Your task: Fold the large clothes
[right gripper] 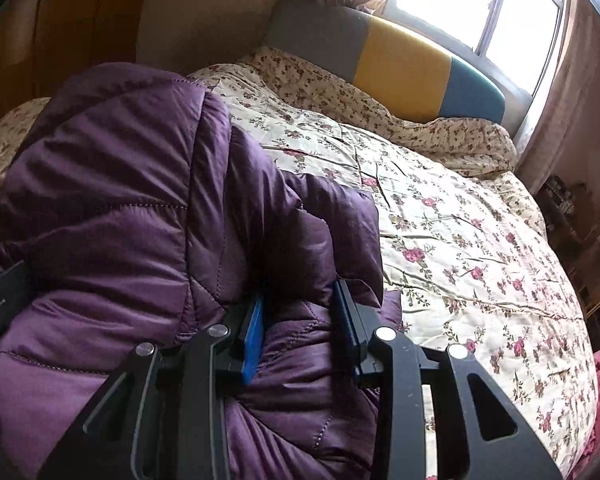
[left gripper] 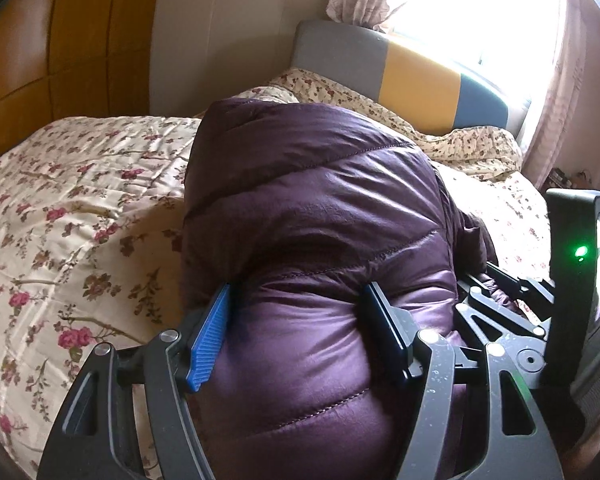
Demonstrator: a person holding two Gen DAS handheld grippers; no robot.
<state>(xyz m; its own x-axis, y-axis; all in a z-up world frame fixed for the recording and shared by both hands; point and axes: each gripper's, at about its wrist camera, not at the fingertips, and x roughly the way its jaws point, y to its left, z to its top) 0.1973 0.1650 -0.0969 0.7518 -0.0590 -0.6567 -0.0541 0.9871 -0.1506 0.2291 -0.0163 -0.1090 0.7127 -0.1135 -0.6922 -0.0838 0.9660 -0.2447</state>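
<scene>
A large purple quilted puffer jacket (left gripper: 312, 208) lies bunched on a bed with a floral quilt (left gripper: 72, 208). My left gripper (left gripper: 296, 320) has its blue pads (left gripper: 210, 332) pressed against a thick puffed fold of the jacket, gripping it. The right gripper's black frame shows at the right edge of the left wrist view (left gripper: 512, 312). In the right wrist view the jacket (right gripper: 132, 208) fills the left half. My right gripper (right gripper: 300, 328) is closed on a bunch of jacket fabric near its right edge, jaws held apart by the padding.
The floral quilt (right gripper: 460, 248) stretches right toward the bed edge. A grey, yellow and blue headboard (right gripper: 400, 56) stands at the far end under a bright window (right gripper: 500, 12) with curtains. A brown padded wall panel (left gripper: 60, 40) is at left.
</scene>
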